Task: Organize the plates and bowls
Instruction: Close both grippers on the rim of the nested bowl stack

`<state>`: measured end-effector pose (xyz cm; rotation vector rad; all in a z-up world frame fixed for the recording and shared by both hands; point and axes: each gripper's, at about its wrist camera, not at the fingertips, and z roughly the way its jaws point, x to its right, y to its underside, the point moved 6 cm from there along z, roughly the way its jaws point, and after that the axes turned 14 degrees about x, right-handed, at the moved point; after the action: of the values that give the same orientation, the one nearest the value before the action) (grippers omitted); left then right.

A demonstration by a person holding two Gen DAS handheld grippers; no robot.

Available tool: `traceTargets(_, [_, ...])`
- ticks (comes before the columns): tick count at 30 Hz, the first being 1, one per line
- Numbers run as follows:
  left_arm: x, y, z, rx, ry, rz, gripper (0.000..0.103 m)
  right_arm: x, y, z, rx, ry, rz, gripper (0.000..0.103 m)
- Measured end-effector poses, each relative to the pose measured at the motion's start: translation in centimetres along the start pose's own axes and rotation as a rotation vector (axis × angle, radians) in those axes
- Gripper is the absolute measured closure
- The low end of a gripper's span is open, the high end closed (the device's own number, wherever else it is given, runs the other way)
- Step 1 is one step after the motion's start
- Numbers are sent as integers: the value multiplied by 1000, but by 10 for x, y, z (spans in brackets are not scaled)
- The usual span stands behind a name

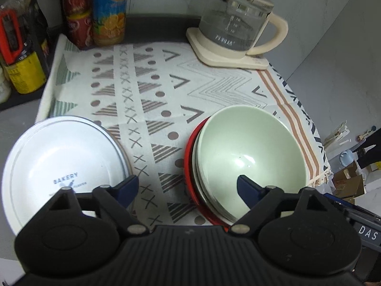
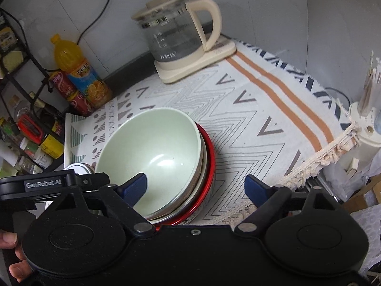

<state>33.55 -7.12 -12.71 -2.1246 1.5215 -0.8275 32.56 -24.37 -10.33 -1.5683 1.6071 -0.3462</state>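
A pale green bowl point(image 1: 250, 152) sits tilted on a stack of bowls, with a red-rimmed bowl point(image 1: 190, 178) at the bottom, on the patterned cloth. A stack of white plates point(image 1: 62, 166) marked BAKERY lies at the left. My left gripper point(image 1: 188, 190) is open, above the cloth between the plates and the bowl stack. In the right wrist view the green bowl point(image 2: 152, 147) and the red-rimmed bowl point(image 2: 209, 164) lie in front. My right gripper point(image 2: 197, 188) is open, its left fingertip point(image 2: 135, 188) over the green bowl, its right one over the cloth.
A glass kettle point(image 1: 235, 23) on a cream base stands at the back right. Drink bottles point(image 1: 109, 9) and a rack of jars point(image 1: 21, 66) stand at the back left. The cloth's fringed edge point(image 2: 316, 162) runs along the right, with a cream stand point(image 2: 366, 128) beyond.
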Motion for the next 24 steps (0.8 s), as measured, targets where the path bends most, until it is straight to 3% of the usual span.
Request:
traceTargets(3, [-2,2,13,-34,9,-12,29,1,3,11,-29,11,0,21])
traceTargets(9, [-3,8,34,-84,36,-40,42,8,8,29,-75,39,22,37])
traceTargets(14, [-5,12,49,-121,56,-54,59,14,14,41,-105,39,64,47])
traceTargets(21, [-7,13,62,-144,85,-79,66,9,23,53,-153,12,96,57])
traceTargets(24, [-4,15,65,-150,102,-83,74,7,24,54,-158,13,95,60])
